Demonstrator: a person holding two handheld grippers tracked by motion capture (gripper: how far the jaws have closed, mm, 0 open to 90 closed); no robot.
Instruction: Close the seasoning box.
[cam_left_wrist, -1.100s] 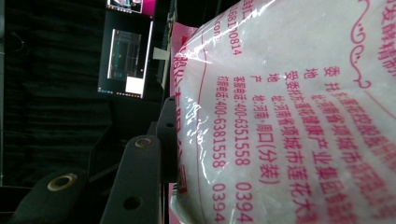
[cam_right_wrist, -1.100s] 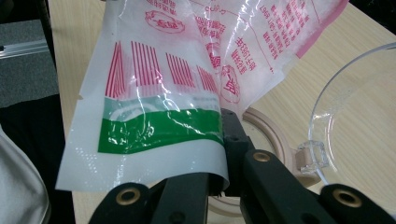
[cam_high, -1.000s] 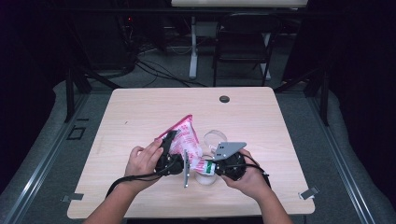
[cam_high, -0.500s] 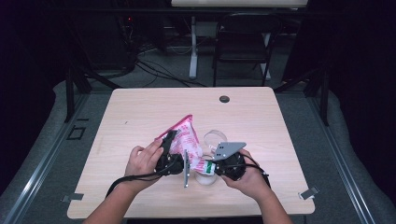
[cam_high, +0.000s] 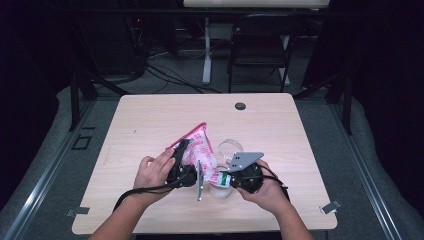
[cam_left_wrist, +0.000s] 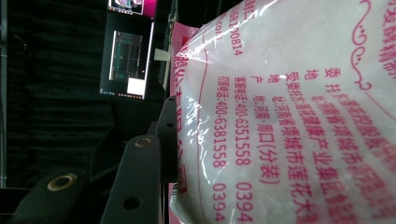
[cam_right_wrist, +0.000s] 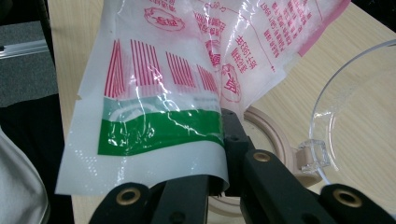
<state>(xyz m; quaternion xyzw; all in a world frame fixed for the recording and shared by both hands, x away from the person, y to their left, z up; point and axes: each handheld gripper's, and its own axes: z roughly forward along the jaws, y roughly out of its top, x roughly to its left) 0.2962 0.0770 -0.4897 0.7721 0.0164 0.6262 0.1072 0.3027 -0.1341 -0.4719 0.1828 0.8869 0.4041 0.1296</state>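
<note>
Seen from the high view, a pale wooden table is set on a dark floor, with a chair beyond its far edge. Near the table's front, a pink-and-white printed plastic bag is held up between two hand-held grippers. The left gripper is closed against the bag's left side and is carried by the left hand. The right gripper is clamped on the bag's lower end, where a green band is printed, and is carried by the right hand. A clear round container is seen on the table just behind the right gripper, and a small dark round spot is seen near the far edge.

In the left gripper view, the bag, packed with white grains and printed in pink, is pressed against the one black jaw that can be seen; the jaws are held partly apart by the bag's bulk. A lit screen is seen in the dark background.

In the right gripper view, the bag's flat sealed end is pinched between fully closed jaws. A clear lid with a beige ring is seen on the table just beyond.
</note>
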